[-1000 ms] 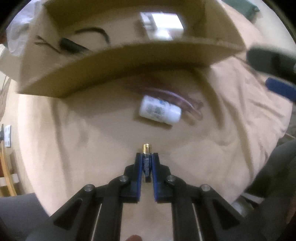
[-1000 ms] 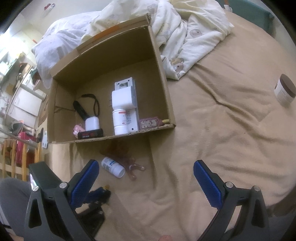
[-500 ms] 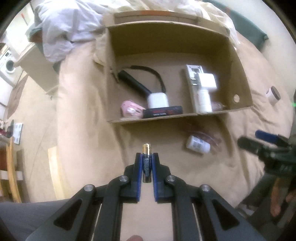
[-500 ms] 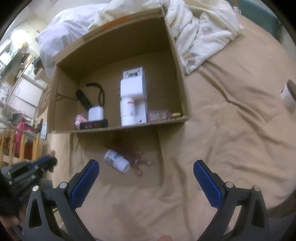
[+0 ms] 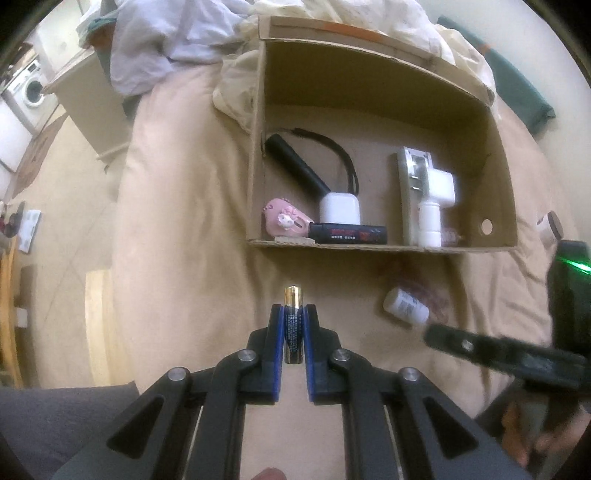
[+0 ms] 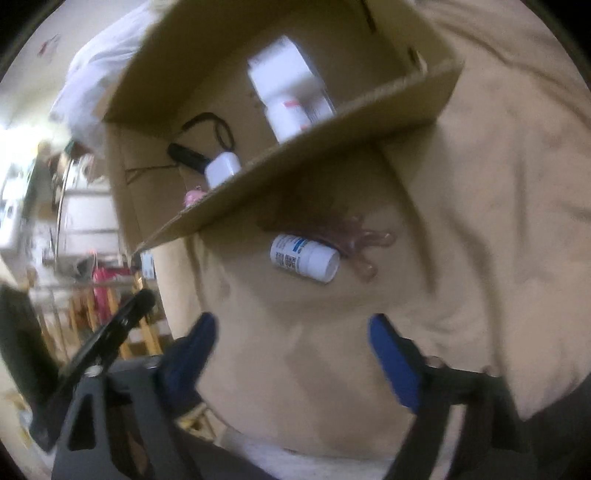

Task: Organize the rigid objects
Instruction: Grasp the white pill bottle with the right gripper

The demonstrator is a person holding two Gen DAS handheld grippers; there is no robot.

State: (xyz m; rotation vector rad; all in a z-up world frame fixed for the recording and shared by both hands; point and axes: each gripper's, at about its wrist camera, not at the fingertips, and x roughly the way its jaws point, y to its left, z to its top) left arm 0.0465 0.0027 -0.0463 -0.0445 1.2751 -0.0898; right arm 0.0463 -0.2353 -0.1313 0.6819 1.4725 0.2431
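My left gripper (image 5: 293, 314) is shut on a gold-tipped battery (image 5: 293, 325), held above the tan blanket in front of the cardboard box (image 5: 384, 248). The box holds a black torch (image 5: 295, 168), a white case (image 5: 339, 208), a pink toy (image 5: 284, 220), a black bar (image 5: 347, 234) and a white plug with a bottle (image 5: 430, 206). A white pill bottle (image 6: 304, 257) lies on the blanket beside a brown plastic piece (image 6: 354, 236), just outside the box wall (image 6: 295, 162). My right gripper (image 6: 291, 332) hovers short of that bottle, jaws closing, nothing between them.
Crumpled white bedding (image 5: 159, 33) lies behind the box. A small brown-lidded jar (image 5: 550, 229) sits to the right of the box. The bed's left edge drops to the floor, with a washing machine (image 5: 27, 92) far left. The right gripper's body (image 5: 517, 354) shows at the right.
My left gripper rose and drew back with the battery, so the whole box interior came into view. My right gripper dropped toward the white pill bottle, rolled, and its jaws narrowed.
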